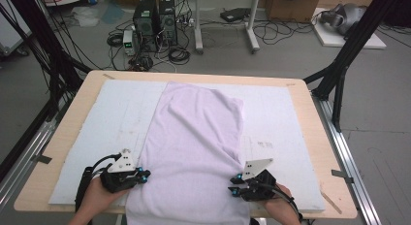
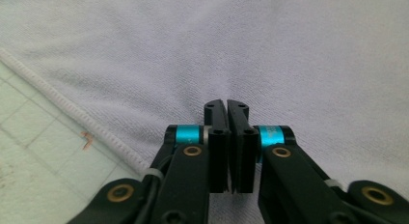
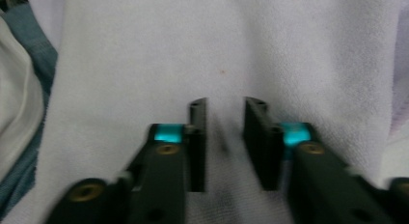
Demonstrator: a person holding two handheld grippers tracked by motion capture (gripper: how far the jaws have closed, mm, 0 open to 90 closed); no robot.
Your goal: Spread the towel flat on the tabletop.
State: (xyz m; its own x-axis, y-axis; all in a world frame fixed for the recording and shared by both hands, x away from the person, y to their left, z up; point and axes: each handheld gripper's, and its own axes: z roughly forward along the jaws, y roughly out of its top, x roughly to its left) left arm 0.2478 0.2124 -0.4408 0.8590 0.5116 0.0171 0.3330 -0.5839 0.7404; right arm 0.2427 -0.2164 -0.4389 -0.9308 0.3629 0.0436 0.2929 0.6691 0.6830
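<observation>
A pale lilac towel (image 1: 198, 137) lies lengthwise down the middle of the white mat (image 1: 121, 108), and its near end hangs over the table's front edge. At the towel's near left edge rests my left gripper (image 1: 145, 175), held in a hand. In the left gripper view that gripper (image 2: 226, 105) is shut just above the towel (image 2: 241, 50), with no cloth visible between the jaws; the towel's hem (image 2: 62, 105) runs past at the left. My right gripper (image 1: 234, 184) is at the near right edge. In the right gripper view it (image 3: 225, 103) stands open over the towel (image 3: 169, 55).
The mat covers a wooden table (image 1: 77, 104). Black frame struts (image 1: 349, 55) rise at both sides. On the floor behind stand computer towers (image 1: 155, 24) among cables. Blue and white fabric (image 3: 34, 69) shows beyond the towel's edge in the right gripper view.
</observation>
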